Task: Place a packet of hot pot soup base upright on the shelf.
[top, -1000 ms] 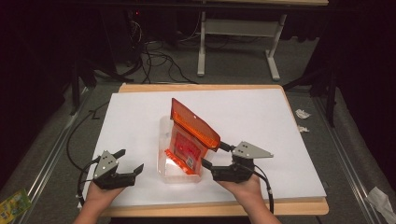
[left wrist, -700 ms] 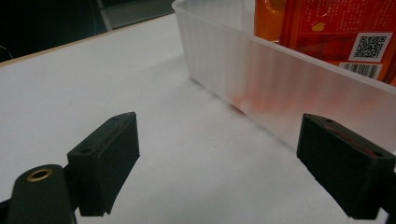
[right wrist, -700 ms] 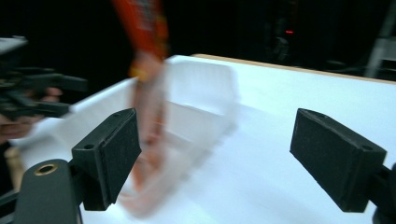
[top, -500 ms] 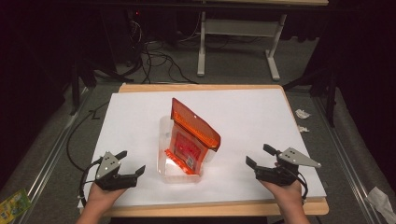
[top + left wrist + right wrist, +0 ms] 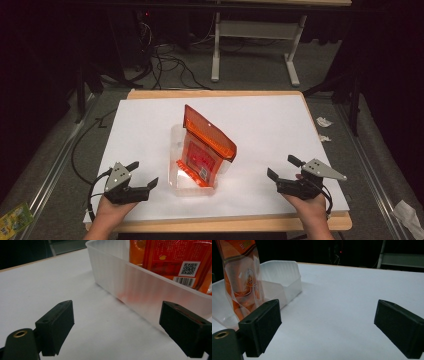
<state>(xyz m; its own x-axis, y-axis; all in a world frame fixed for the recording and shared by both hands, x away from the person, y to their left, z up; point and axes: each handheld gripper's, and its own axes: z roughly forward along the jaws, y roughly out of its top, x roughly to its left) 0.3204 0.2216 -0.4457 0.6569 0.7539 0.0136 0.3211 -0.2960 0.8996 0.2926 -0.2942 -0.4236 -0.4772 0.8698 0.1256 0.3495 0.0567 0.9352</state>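
Note:
An orange snack bag (image 5: 207, 145) stands tilted in a clear plastic bin (image 5: 176, 136) at the middle of the white table sheet (image 5: 270, 120). My left gripper (image 5: 144, 172) rests open near the front left, just left of the bin. In the left gripper view its jaws (image 5: 120, 327) frame the bin wall (image 5: 140, 282) and the bag (image 5: 170, 257). My right gripper (image 5: 280, 166) sits at the front right, well apart from the bin. Its jaws have just been opening, and nothing is between them. The right gripper view (image 5: 329, 327) has the bag (image 5: 239, 277) and bin (image 5: 284, 275) off to the left.
The wooden table edge (image 5: 225, 224) runs along the front. Crumpled paper bits (image 5: 324, 121) lie on the floor at the right and a green packet (image 5: 15, 220) at the bottom left. Cables (image 5: 165, 55) and a white desk frame (image 5: 255, 30) stand behind the table.
My right gripper has left the bag's side and moved right along the front of the table, ending open on the sheet. The left gripper and the bag have stayed put.

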